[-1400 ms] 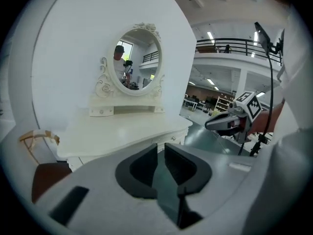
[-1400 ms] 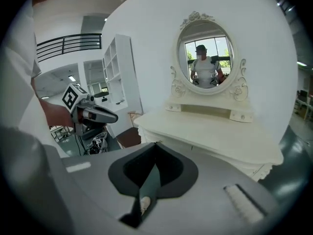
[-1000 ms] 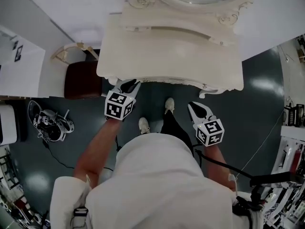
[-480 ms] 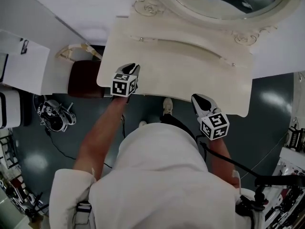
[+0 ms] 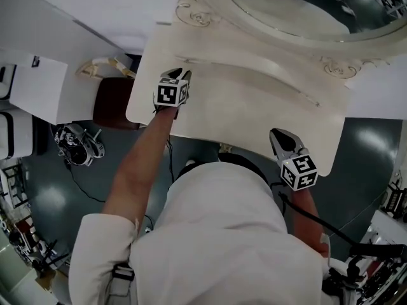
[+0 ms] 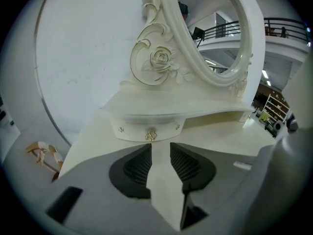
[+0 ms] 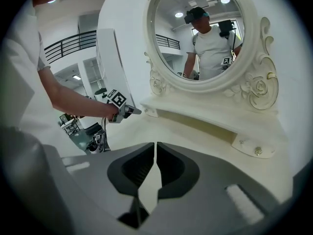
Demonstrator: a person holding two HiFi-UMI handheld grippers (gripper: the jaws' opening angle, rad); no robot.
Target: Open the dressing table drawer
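The cream dressing table (image 5: 241, 113) has a low shelf under its oval mirror (image 5: 286, 5). At the shelf's left end is a small drawer (image 6: 149, 129) with a gold knob (image 6: 150, 135), still shut. My left gripper (image 5: 180, 74) hovers over the tabletop just short of that knob. Its jaws have just been opening, and in the left gripper view the left gripper (image 6: 160, 148) stands open and holds nothing. My right gripper (image 5: 282, 136) hangs over the table's front right part, shut and empty (image 7: 155, 146). A second small drawer (image 7: 254, 146) sits at the shelf's right end.
A dark red stool (image 5: 113, 103) stands left of the table, with a white cabinet (image 5: 38, 88) beyond it. Camera gear and cables (image 5: 76, 143) lie on the dark floor at left. The person's body fills the lower part of the head view.
Both grippers have moved forward from the table's front edge out over the tabletop. The left one has travelled furthest, up to the shelf's left end.
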